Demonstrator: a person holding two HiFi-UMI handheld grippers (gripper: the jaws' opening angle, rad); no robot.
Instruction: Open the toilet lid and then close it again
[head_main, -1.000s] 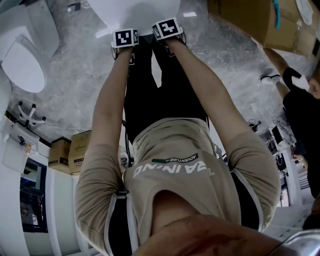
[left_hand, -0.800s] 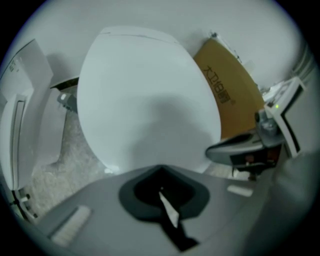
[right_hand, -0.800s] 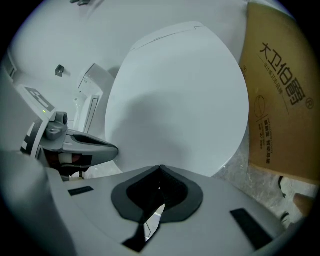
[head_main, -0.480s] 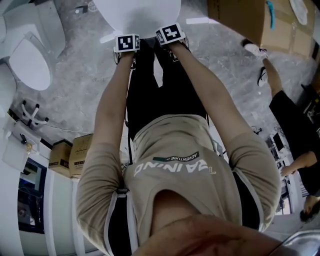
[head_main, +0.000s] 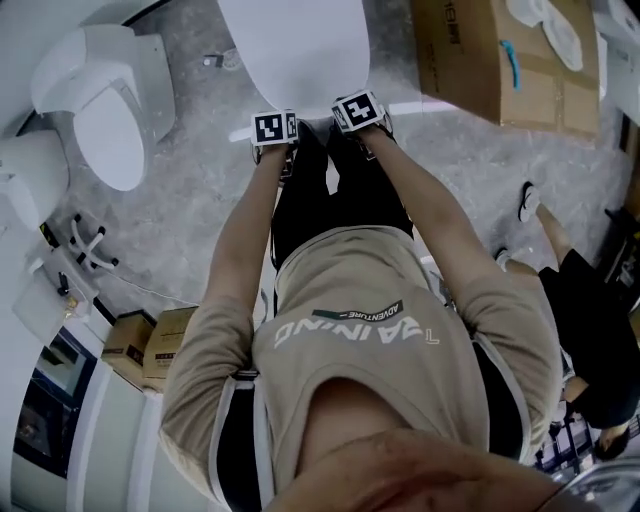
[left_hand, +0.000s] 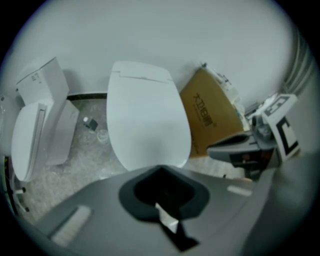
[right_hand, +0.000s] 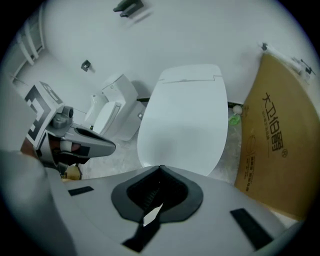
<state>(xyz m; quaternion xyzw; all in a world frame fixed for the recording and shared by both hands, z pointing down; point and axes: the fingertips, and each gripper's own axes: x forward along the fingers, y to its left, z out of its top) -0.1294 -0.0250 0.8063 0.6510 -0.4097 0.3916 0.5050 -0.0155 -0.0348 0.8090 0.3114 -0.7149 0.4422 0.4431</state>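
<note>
The person in a beige short-sleeved shirt (head_main: 370, 340) stands with both bare arms stretched forward and down, a gripper in each hand. The left gripper (left_hand: 160, 169) has its grey jaws pressed together at the tips with nothing between them. The right gripper (right_hand: 160, 169), just beside it, is the same: jaws closed and empty. Both marker cubes sit side by side at the front rim of the smooth white oval toilet lid (head_main: 295, 50). I cannot tell whether the tips touch it.

The lid lies flat and down over its bowl, directly ahead of both grippers, its hinge end against the white wall (right_hand: 200, 35). Around it is grey marbled floor (head_main: 200, 200).

To the person's right of the toilet, a big brown cardboard box with black print (right_hand: 272, 140) leans near the wall. To the left stands a second white toilet (head_main: 110, 100), well apart from the first. Another person in dark clothes (head_main: 590, 330) stands off to the right.
</note>
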